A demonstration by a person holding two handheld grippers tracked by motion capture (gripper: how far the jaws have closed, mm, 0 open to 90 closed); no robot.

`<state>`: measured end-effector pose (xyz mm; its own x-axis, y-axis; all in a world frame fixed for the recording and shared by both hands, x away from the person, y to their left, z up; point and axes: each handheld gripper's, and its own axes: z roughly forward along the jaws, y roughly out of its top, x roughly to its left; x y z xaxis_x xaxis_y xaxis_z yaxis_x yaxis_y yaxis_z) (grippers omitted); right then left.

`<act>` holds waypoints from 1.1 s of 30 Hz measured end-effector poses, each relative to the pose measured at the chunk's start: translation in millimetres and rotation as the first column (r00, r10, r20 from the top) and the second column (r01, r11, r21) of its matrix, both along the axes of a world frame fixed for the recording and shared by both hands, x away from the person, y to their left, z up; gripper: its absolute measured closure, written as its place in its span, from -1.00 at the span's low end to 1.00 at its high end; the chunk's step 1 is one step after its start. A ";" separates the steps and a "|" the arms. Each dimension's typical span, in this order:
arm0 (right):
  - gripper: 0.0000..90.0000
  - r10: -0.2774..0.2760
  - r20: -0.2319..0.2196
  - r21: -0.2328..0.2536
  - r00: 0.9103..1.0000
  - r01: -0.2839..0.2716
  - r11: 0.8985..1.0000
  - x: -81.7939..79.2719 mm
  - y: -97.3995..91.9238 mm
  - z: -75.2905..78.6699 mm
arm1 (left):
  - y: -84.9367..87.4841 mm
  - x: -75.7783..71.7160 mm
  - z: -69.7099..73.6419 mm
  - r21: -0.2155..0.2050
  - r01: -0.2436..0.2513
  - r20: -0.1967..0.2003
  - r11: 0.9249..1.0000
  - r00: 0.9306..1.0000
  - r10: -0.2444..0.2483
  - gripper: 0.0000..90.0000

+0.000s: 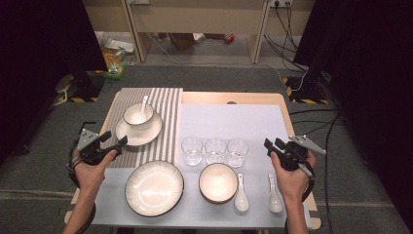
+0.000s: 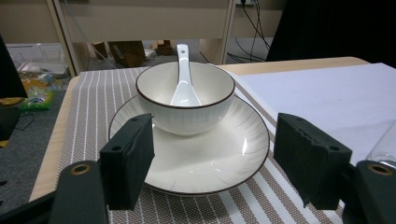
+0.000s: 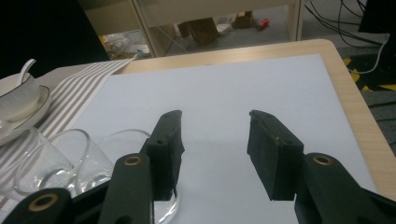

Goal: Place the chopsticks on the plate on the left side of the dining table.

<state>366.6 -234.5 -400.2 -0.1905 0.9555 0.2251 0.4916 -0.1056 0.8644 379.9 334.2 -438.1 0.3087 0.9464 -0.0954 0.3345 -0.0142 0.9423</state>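
A white bowl (image 1: 139, 116) with a white spoon (image 1: 143, 105) in it sits on a white plate (image 1: 140, 132), all on a striped mat (image 1: 160, 122). My left gripper (image 1: 113, 140) hovers open just left of that plate; in its own view the bowl (image 2: 185, 97), spoon (image 2: 184, 84) and plate (image 2: 205, 154) lie ahead between the open jaws of the left gripper (image 2: 219, 161). My right gripper (image 1: 271, 145) is open at the table's right, beside three clear glasses (image 1: 215, 150). In the right gripper view the right gripper (image 3: 215, 151) holds nothing, with the glasses (image 3: 70, 163) to its left.
Near the front edge lie a large white plate (image 1: 154, 187), a second bowl (image 1: 218, 182) and two white spoons (image 1: 241, 194) (image 1: 273, 195) on a white mat (image 1: 229, 122). Beyond the table stand a wooden shelf frame (image 1: 195, 29), cables and dark curtains.
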 end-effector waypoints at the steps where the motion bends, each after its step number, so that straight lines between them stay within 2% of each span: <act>1: 0.24 -0.001 0.000 -0.007 1.000 0.001 1.000 0.4 -2.3 -1.1 | -0.6 -0.3 -0.2 -0.002 0.000 0.000 1.000 1.000 0.000 -0.38; 4: 0.28 -0.011 -0.023 -0.033 1.000 0.010 0.999 0.1 -7.5 -3.4 | -0.9 -0.4 -0.3 -0.009 0.006 0.001 1.000 1.000 -0.006 -0.38; 7: 0.30 -0.022 -0.071 -0.057 0.997 0.018 0.998 0.8 -14.1 -7.8 | -0.6 -1.6 0.1 -0.013 0.011 0.004 1.000 1.000 -0.010 -0.37; 10: 0.32 -0.036 -0.096 -0.078 0.995 0.029 0.997 1.1 -18.3 -10.1 | 0.3 -4.2 -0.1 -0.010 0.013 0.003 1.000 1.000 -0.013 -0.37; 14: 0.35 -0.060 -0.143 -0.106 0.988 0.045 0.993 2.6 -26.7 -15.6 | 0.7 -7.9 -1.0 -0.013 0.015 -0.002 1.000 1.000 -0.015 -0.37; 19: 0.41 -0.071 -0.231 -0.143 0.970 0.038 0.989 6.6 -33.2 -24.7 | 2.0 -11.9 2.6 -0.017 0.013 0.013 1.000 1.000 -0.012 -0.37; 23: 0.47 -0.074 -0.309 -0.163 0.948 0.024 0.986 11.5 -37.1 -35.1 | 4.8 -13.2 4.5 -0.019 0.006 0.020 1.000 1.000 -0.005 -0.37; 27: 0.50 -0.082 -0.341 -0.176 0.937 0.022 0.984 15.6 -40.7 -44.1 | 6.0 -12.9 4.2 -0.018 0.003 0.017 1.000 1.000 -0.002 -0.37; 33: 0.57 -0.087 -0.379 -0.165 0.921 0.025 0.986 18.1 -44.0 -51.1 | 5.8 -12.6 2.8 -0.020 0.002 0.013 1.000 1.000 -0.001 -0.37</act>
<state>384.7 -278.5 -451.2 -0.0644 0.9907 0.1197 0.7860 -0.0236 0.6178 367.2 339.9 -435.3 0.3115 0.9439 -0.1100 0.3225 0.0039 0.9466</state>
